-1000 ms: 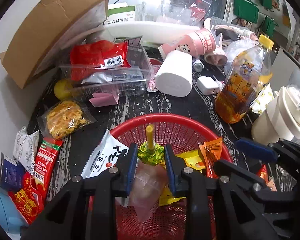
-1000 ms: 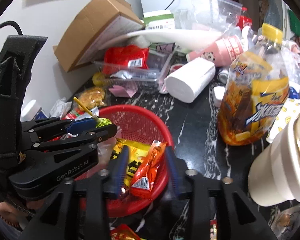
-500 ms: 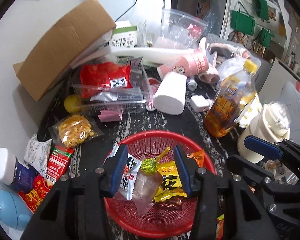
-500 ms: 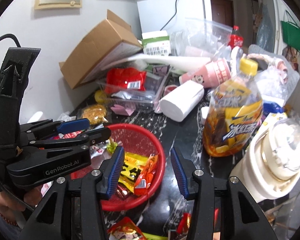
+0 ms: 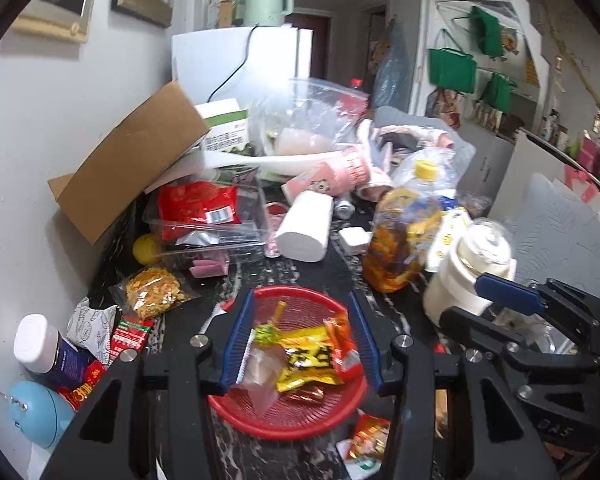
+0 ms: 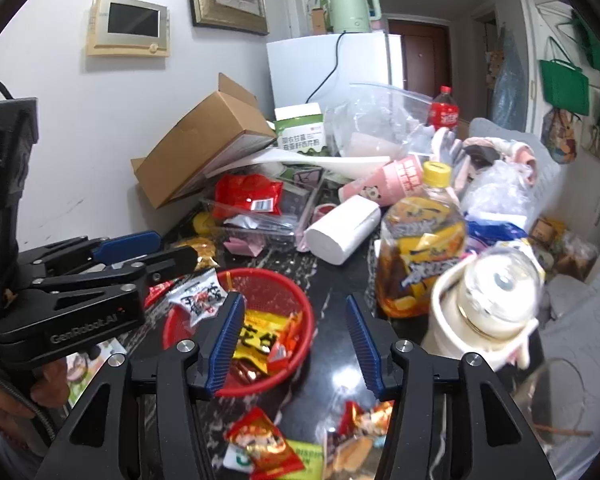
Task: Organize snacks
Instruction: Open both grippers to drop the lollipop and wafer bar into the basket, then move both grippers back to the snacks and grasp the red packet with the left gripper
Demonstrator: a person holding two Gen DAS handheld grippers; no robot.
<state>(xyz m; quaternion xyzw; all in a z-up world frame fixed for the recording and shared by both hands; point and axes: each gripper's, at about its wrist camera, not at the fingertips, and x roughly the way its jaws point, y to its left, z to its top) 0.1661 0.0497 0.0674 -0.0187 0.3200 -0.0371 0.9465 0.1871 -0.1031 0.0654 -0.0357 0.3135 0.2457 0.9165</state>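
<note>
While both grippers hang above a cluttered black marble counter, the scene reads as follows.

Snacks gathered: a red mesh basket (image 5: 300,420) holds a lollipop (image 5: 266,332) with a yellow stick, a yellow packet (image 5: 308,360), an orange packet (image 5: 342,348) and a clear wrapper; a white sachet (image 6: 198,298) lies over its left rim.

Snacks still loose: two red wrapped pieces (image 6: 260,444) lie on the counter nearer the camera than the basket, under the right gripper; a clear bag of yellow crisps (image 5: 152,290) and a red-green sachet (image 5: 130,332) lie left of the basket.

Left gripper (image 5: 300,340): jaws partly apart and empty, framing the basket from above, nothing between the pads.

Right gripper (image 6: 296,344): jaws opening, empty, nothing pinched; the basket's right rim shows between them.

Key relation: the loose red pieces sit below and nearer than the right fingers, so the right hand looks closer to them; their long axes cannot be told through blur.

Other containers: a clear plastic tray (image 5: 212,236) holds a red pouch (image 5: 196,208); a cardboard box (image 5: 132,168) leans on the wall, contents hidden.

Bystanders: a tea bottle (image 6: 420,248), a paper roll (image 5: 304,232) and a white jar (image 6: 484,312) stand right of the basket.
</note>
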